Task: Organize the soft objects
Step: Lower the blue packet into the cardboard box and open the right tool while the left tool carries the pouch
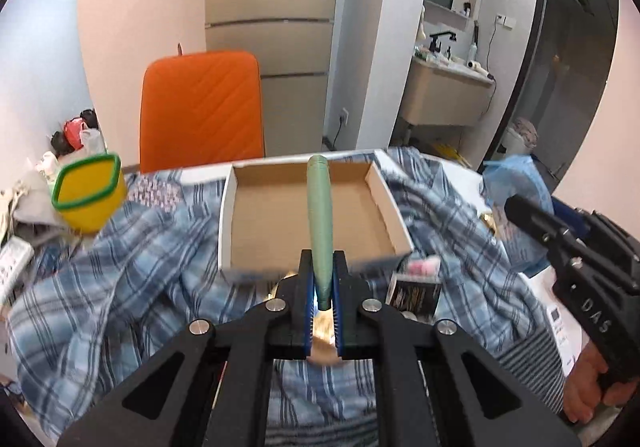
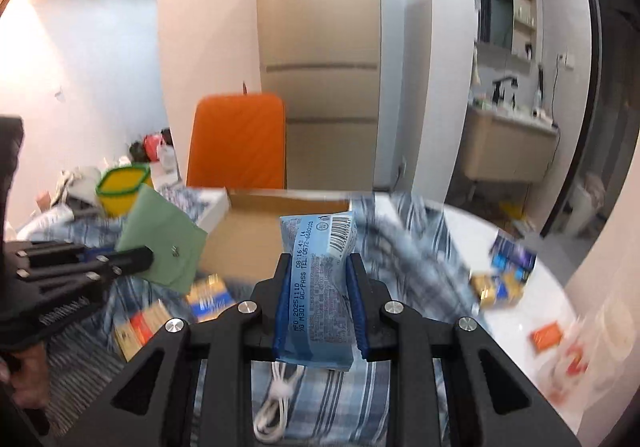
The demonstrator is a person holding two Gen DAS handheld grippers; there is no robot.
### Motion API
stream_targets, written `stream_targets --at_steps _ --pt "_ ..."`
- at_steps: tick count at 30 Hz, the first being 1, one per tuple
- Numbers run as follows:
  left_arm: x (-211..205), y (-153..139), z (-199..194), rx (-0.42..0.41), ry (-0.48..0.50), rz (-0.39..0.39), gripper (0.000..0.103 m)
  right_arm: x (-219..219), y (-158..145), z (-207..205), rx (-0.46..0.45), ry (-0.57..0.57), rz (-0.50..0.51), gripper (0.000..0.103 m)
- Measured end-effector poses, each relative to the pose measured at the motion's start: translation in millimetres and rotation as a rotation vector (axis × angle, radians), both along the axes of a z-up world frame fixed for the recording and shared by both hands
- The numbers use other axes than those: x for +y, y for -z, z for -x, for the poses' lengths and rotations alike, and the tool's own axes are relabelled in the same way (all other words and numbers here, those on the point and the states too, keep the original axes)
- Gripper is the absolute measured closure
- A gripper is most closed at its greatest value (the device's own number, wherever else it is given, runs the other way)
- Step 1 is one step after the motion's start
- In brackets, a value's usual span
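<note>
- The left tool [image 1: 323,279] is clamped on a green pouch [image 1: 320,223], a flat felt-like envelope with a small metal snap. It shows edge-on in the left wrist view and face-on in the right wrist view.
- The pouch's long axis points straight ahead along the fingers, its far end hanging over the open cardboard box [image 1: 308,215] directly in front and below.
- The right tool [image 2: 318,287] is closed on a blue tissue packet [image 2: 316,279], glossy crinkled plastic printed with a barcode and date, soft under the pads.
- The box lies ahead and slightly left of the right tool, so I judge the left tool nearer to it; its release looks like the coming move.
- The box is shallow, rectangular, brown inside with white walls, and looks empty.
- It rests on a rumpled blue plaid cloth [image 1: 140,267] covering the table [image 2: 520,311].
- A yellow cup [image 1: 88,191] with a green rim stands off to the left.
- Motion blur suggests both tools are travelling.
</note>
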State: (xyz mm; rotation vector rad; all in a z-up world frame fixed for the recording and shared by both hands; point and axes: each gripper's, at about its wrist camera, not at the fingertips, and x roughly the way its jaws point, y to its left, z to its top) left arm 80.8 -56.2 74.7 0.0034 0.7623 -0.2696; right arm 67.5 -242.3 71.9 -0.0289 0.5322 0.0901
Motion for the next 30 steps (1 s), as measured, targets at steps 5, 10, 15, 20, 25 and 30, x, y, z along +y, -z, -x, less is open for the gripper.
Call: stream_targets --at_steps 5,10,15,20,25,30 --pt "-0.4 -18.9 -18.1 -0.034 -0.011 0.013 0.097 4.9 -30.7 -19.5 -0.039 -0.016 -0.026 0.075" --pt "-3.7 -31.4 -38.5 -0.053 -0.010 0.029 0.097 7.2 -44.1 -52.7 -0.027 -0.030 -0.082 0.075" --pt "-2.1 -16.6 -76.6 0.019 -0.014 0.056 0.097 8.1 -30.1 -100.7 0.118 -0.099 -0.171 0.075" --pt "1.5 11.8 -104.0 0.090 -0.037 0.056 0.097 14.4 -6.6 -134.7 0.178 -0.072 -0.139 0.075" --pt "3.7 37.9 -119.6 0.138 -0.042 0.004 0.097 21.5 35.1 -162.9 0.267 -0.062 -0.153 0.075" --pt "5.8 63.4 -134.5 0.210 -0.056 -0.009 0.097 22.3 71.9 -180.4 0.327 -0.059 -0.121 0.075"
